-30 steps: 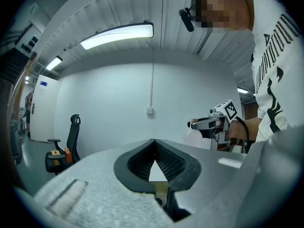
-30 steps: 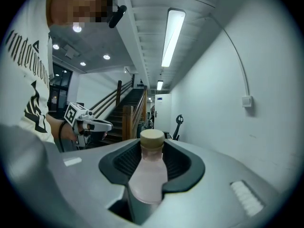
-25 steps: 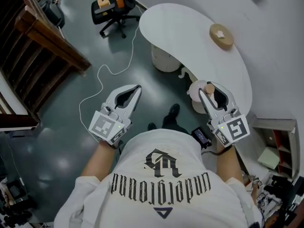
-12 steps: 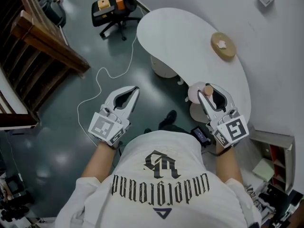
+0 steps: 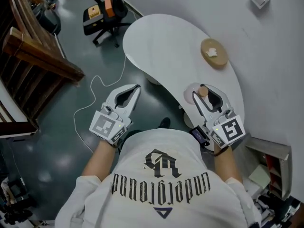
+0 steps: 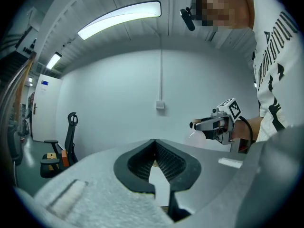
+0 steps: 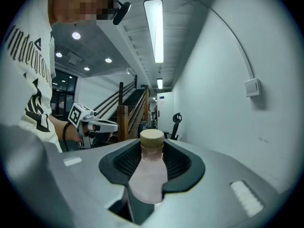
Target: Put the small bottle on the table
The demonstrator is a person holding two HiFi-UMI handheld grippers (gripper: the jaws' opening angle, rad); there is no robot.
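Clamping the smooth, tan-capped small bottle [image 7: 148,175] — ribbed right hand-held gripper [image 5: 203,89].

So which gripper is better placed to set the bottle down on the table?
Right. The right gripper holds the small bottle at the table's near edge; the left gripper is shut, empty, over the floor.

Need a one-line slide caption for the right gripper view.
Right gripper shut on a small translucent pink bottle with a tan cap, wooden staircase behind.
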